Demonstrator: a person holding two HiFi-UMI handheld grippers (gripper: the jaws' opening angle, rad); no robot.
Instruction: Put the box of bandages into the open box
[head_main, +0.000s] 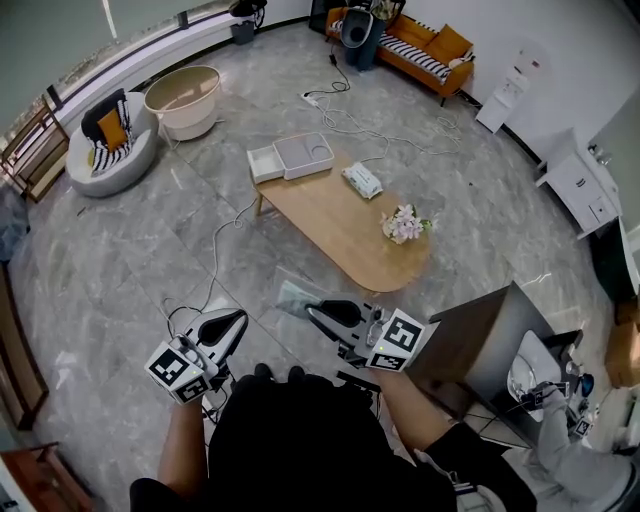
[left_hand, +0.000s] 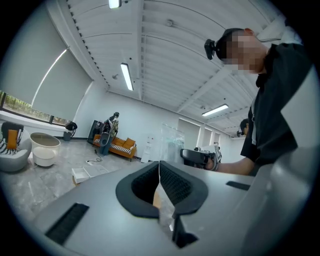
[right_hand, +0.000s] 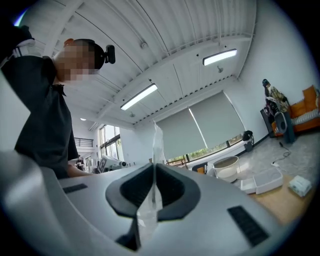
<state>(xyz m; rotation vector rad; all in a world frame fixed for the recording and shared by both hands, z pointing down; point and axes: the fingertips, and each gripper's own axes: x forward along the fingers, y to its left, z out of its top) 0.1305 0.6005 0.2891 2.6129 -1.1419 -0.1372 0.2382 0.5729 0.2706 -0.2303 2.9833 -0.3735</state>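
Note:
Far from both grippers, a white open box (head_main: 291, 157) with a pulled-out tray sits at the far end of the oval wooden table (head_main: 340, 225). A small white packet, likely the box of bandages (head_main: 362, 180), lies next to it. My right gripper (head_main: 311, 312) is held over the floor in front of the table, shut on a clear plastic bag (head_main: 296, 294). The bag's film (right_hand: 157, 145) rises from between the pads. My left gripper (head_main: 240, 318) is at the same height to the left, its jaws together. A thin glossy sliver (left_hand: 165, 215) shows in their seam; what it is I cannot tell.
A bunch of flowers (head_main: 405, 225) lies on the table's near end. Cables (head_main: 345, 120) trail over the grey tiled floor. A dark cabinet (head_main: 480, 345) stands close on the right, a round tub (head_main: 185, 98) and an armchair (head_main: 112, 140) at the far left, an orange sofa (head_main: 420, 50) at the back.

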